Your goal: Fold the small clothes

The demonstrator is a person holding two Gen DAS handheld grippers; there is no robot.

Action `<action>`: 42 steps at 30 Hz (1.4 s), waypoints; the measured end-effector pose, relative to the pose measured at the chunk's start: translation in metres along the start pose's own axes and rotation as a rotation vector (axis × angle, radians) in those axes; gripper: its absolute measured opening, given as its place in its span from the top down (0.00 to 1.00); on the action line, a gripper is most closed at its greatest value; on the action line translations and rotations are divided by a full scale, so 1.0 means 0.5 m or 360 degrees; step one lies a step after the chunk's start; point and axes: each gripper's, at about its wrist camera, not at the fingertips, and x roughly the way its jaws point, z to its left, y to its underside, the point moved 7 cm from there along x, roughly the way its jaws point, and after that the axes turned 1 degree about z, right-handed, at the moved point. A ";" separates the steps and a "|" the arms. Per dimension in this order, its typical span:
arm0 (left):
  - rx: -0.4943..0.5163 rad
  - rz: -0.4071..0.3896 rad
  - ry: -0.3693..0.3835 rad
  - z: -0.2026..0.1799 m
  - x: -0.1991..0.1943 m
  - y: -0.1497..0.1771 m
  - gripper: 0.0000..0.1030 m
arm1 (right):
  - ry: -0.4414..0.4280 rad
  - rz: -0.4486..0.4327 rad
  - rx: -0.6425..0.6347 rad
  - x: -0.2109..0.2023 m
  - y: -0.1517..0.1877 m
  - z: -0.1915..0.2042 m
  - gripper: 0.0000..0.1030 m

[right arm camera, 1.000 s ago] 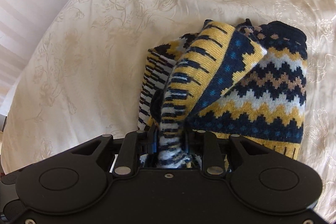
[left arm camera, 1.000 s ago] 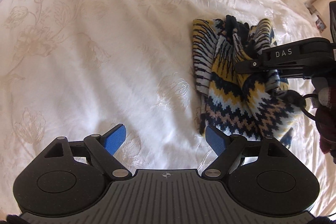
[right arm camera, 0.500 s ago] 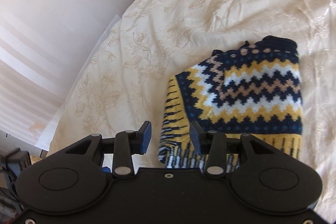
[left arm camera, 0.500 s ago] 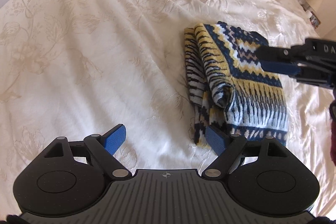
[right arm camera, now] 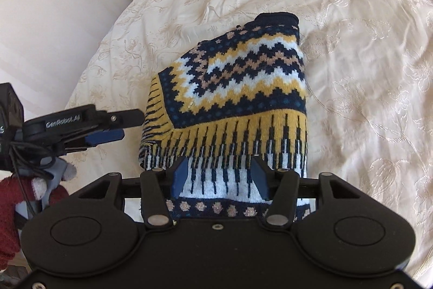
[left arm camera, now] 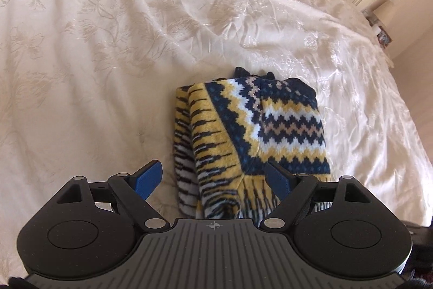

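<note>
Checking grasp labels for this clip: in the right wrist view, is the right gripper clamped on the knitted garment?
No: the right gripper is open, its blue pads spread apart above the patterned knitted garment, which lies folded on the bedspread.

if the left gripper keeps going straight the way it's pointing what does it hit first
Most likely the folded knit sweater: the left gripper is open, with the sweater's near edge between its fingers. How high it hangs above the bedspread is unclear.

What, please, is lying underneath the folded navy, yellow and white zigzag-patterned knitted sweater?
The folded navy, yellow and white zigzag-patterned knitted sweater rests on the cream floral-embroidered bedspread. Anything else beneath its layers is covered.
</note>
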 end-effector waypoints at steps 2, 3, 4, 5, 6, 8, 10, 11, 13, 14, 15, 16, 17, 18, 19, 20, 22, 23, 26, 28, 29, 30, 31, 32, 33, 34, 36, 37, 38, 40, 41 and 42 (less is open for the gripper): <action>-0.0014 0.0021 0.0008 -0.005 0.025 -0.009 0.20 | -0.0001 0.0002 0.0000 0.002 0.000 -0.004 0.42; -0.0020 0.0032 0.0003 -0.005 0.036 -0.012 0.20 | -0.0005 0.0002 0.0000 0.002 -0.001 -0.006 0.42; -0.0026 0.0039 -0.0002 -0.005 0.047 -0.015 0.20 | -0.0009 0.0000 -0.0001 0.002 -0.003 -0.007 0.42; -0.0032 0.0046 0.0002 -0.004 0.055 -0.017 0.20 | -0.0014 -0.0005 -0.0003 0.002 -0.005 -0.007 0.42; -0.0041 0.0053 0.0009 -0.003 0.064 -0.020 0.24 | -0.0017 -0.0008 -0.0005 0.002 -0.008 -0.008 0.42; -0.0071 0.0072 0.0070 -0.003 0.078 -0.022 0.48 | -0.0023 -0.0013 -0.0006 0.003 -0.014 -0.011 0.42; -0.0101 0.0063 0.0062 0.001 0.086 -0.023 0.70 | -0.0032 -0.0020 -0.0001 0.004 -0.018 -0.015 0.42; -0.0107 0.0030 0.0059 0.003 0.081 -0.024 0.83 | -0.0036 -0.0022 0.0003 0.004 -0.020 -0.016 0.42; -0.0085 -0.0062 0.0005 0.006 0.061 -0.027 0.88 | -0.0048 -0.0029 0.0000 0.003 -0.026 -0.015 0.42; -0.0054 -0.0100 -0.0030 0.009 0.050 -0.030 0.91 | -0.0059 -0.0037 -0.0005 0.001 -0.029 -0.014 0.42; -0.0030 -0.0117 -0.0045 0.011 0.044 -0.030 0.91 | -0.0075 -0.0050 -0.0013 -0.001 -0.035 -0.014 0.42; -0.0012 -0.0103 -0.0052 0.016 0.043 -0.028 0.91 | -0.0088 -0.0062 -0.0023 -0.003 -0.042 -0.014 0.41; -0.0006 -0.0078 -0.0058 0.021 0.045 -0.025 0.91 | -0.0099 -0.0083 -0.0042 -0.004 -0.051 -0.012 0.38; -0.0006 -0.0064 -0.0067 0.027 0.048 -0.023 0.91 | -0.0096 -0.0106 -0.0067 -0.005 -0.062 -0.011 0.37; -0.0006 -0.0054 -0.0077 0.032 0.052 -0.021 0.91 | -0.0084 -0.0126 -0.0092 -0.003 -0.075 -0.012 0.37; -0.0011 -0.0051 -0.0082 0.036 0.054 -0.020 0.91 | -0.0070 -0.0141 -0.0114 0.001 -0.088 -0.013 0.37; -0.0020 -0.0056 -0.0093 0.038 0.057 -0.019 0.91 | -0.0049 -0.0178 -0.0152 0.013 -0.124 -0.017 0.37; -0.0012 -0.0057 -0.0100 0.037 0.059 -0.018 0.91 | -0.0051 -0.0191 -0.0165 0.020 -0.139 -0.017 0.37; 0.0032 -0.0048 -0.0124 0.035 0.067 -0.014 0.91 | -0.0068 -0.0199 -0.0212 0.060 -0.185 -0.018 0.34; 0.0020 -0.0040 -0.0131 0.040 0.073 -0.012 0.90 | -0.0075 -0.0137 -0.0211 0.100 -0.202 -0.022 0.30; 0.0008 -0.0036 -0.0135 0.042 0.076 -0.012 0.89 | -0.0059 -0.0098 -0.0203 0.124 -0.207 -0.027 0.30; -0.0002 -0.0033 -0.0143 0.045 0.078 -0.011 0.88 | -0.0043 -0.0055 -0.0198 0.147 -0.209 -0.034 0.30; -0.0007 -0.0032 -0.0145 0.047 0.079 -0.011 0.88 | -0.0031 -0.0014 -0.0198 0.168 -0.211 -0.037 0.30; -0.0011 -0.0029 -0.0145 0.048 0.080 -0.010 0.87 | -0.0031 0.0024 -0.0199 0.186 -0.210 -0.040 0.29; -0.0010 -0.0026 -0.0149 0.048 0.081 -0.010 0.86 | -0.0031 0.0054 -0.0205 0.200 -0.208 -0.041 0.27; -0.0006 -0.0025 -0.0156 0.049 0.082 -0.010 0.84 | -0.0030 0.0065 -0.0216 0.208 -0.208 -0.040 0.25; 0.0000 -0.0020 -0.0168 0.051 0.085 -0.010 0.80 | -0.0042 0.0075 -0.0240 0.213 -0.207 -0.034 0.20; -0.0007 -0.0017 -0.0158 0.052 0.086 -0.010 0.80 | -0.0050 0.0075 -0.0249 0.210 -0.207 -0.031 0.19; -0.0020 -0.0014 -0.0149 0.053 0.085 -0.011 0.78 | -0.0049 0.0064 -0.0259 0.202 -0.207 -0.028 0.19; -0.0048 -0.0029 -0.0112 0.055 0.075 -0.014 0.76 | -0.0059 0.0010 -0.0262 0.177 -0.208 -0.024 0.20; -0.0056 -0.0044 -0.0087 0.056 0.066 -0.015 0.76 | -0.0067 -0.0031 -0.0252 0.158 -0.209 -0.023 0.20; -0.0054 -0.0062 -0.0069 0.054 0.055 -0.015 0.74 | -0.0069 -0.0065 -0.0242 0.143 -0.208 -0.025 0.19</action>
